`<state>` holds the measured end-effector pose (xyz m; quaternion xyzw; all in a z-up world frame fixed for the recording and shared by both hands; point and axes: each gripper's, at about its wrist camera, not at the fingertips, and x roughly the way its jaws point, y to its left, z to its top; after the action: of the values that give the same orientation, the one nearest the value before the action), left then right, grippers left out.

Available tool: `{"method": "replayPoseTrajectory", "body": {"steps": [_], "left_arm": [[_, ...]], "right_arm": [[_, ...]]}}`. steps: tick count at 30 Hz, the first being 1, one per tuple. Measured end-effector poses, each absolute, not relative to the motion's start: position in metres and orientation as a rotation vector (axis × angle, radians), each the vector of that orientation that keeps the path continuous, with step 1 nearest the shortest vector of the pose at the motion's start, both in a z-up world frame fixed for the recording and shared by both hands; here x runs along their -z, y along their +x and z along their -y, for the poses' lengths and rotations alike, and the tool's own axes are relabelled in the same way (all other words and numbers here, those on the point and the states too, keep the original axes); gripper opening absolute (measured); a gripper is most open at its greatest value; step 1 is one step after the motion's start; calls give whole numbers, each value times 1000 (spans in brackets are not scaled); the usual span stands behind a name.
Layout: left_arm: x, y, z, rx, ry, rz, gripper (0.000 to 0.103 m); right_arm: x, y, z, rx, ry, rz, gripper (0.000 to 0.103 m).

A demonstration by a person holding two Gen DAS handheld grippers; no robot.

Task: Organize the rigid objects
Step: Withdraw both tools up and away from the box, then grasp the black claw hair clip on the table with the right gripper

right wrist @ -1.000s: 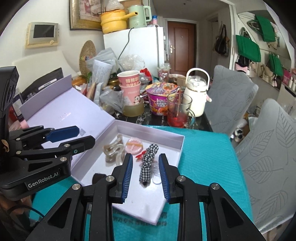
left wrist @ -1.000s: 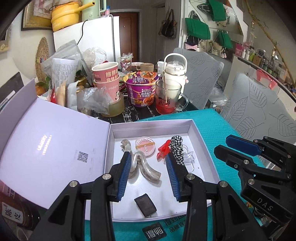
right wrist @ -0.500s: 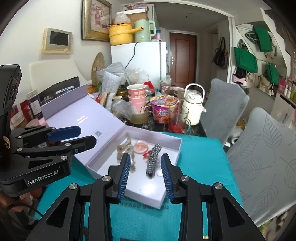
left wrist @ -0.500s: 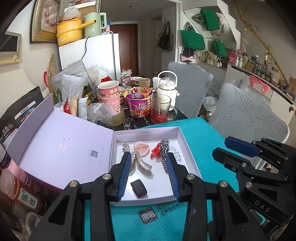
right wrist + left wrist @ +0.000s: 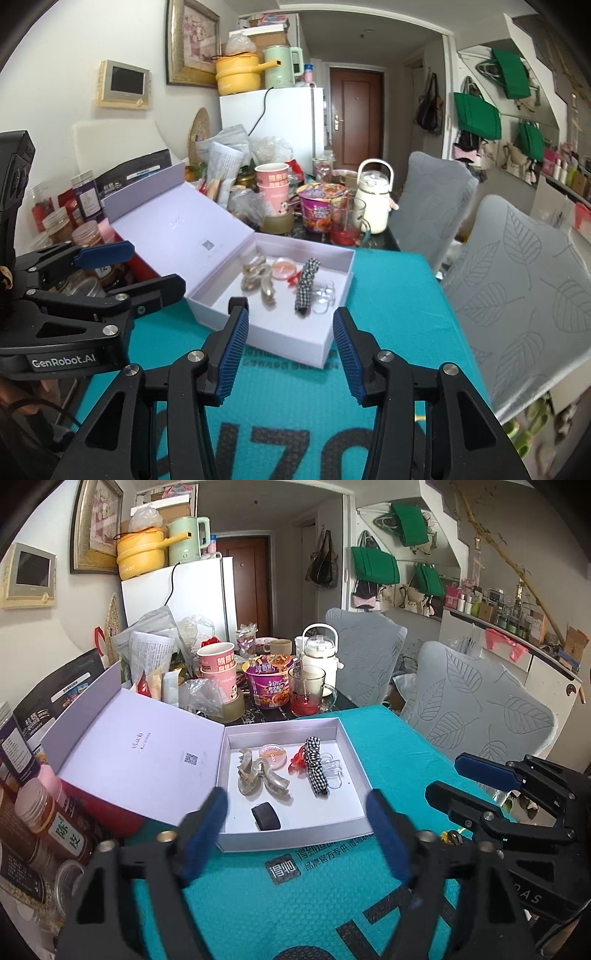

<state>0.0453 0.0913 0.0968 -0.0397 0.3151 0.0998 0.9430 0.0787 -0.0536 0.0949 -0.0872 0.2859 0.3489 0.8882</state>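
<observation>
A pale lilac box (image 5: 354,760) (image 5: 340,266) lies open on the teal mat, its lid (image 5: 140,753) folded back to the left. Inside lie translucent beige hair claws (image 5: 258,775) (image 5: 258,280), a round pink compact (image 5: 273,755) (image 5: 282,267), a red clip (image 5: 297,762), a black-and-white checked hair tie (image 5: 314,768) (image 5: 304,282), a clear clip (image 5: 332,771) (image 5: 323,295) and a small black block (image 5: 265,816). My left gripper (image 5: 295,834) hangs open just short of the box's near wall, empty. My right gripper (image 5: 290,350) is open and empty too, also short of the box.
Behind the box stand pink paper cups (image 5: 218,664), a purple noodle bowl (image 5: 269,683), a glass mug (image 5: 308,694), a white kettle (image 5: 319,661) and plastic bags. Spice jars (image 5: 44,823) crowd the left edge. Two grey chairs (image 5: 476,701) stand to the right. Teal mat (image 5: 280,904) lies in front.
Both grippers have pulled back and up from over the box, and both sets of fingers have spread wider. The things in the box have not moved.
</observation>
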Motion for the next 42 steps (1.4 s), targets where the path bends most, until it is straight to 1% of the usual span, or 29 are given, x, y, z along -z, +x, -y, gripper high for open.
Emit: {"method": "replayPoseTrajectory", "body": {"steps": [6,15,22,42], "left_arm": [[-96,23,-77,-189,-83,-646,80],[-88,1,-52,-163,-78,-657,81],[-74,-4,-33,-135,-71,-680,81],[-23,40,6,-23,-106,-817,81]], "right_arm": [[-92,59,72,-718,-171,-590,60],[-81,39,99,-687,-166,-606,70],[-68,35,119,-642,-155,-628,73],[-13,66,170,-538,-104,-746,73]]}}
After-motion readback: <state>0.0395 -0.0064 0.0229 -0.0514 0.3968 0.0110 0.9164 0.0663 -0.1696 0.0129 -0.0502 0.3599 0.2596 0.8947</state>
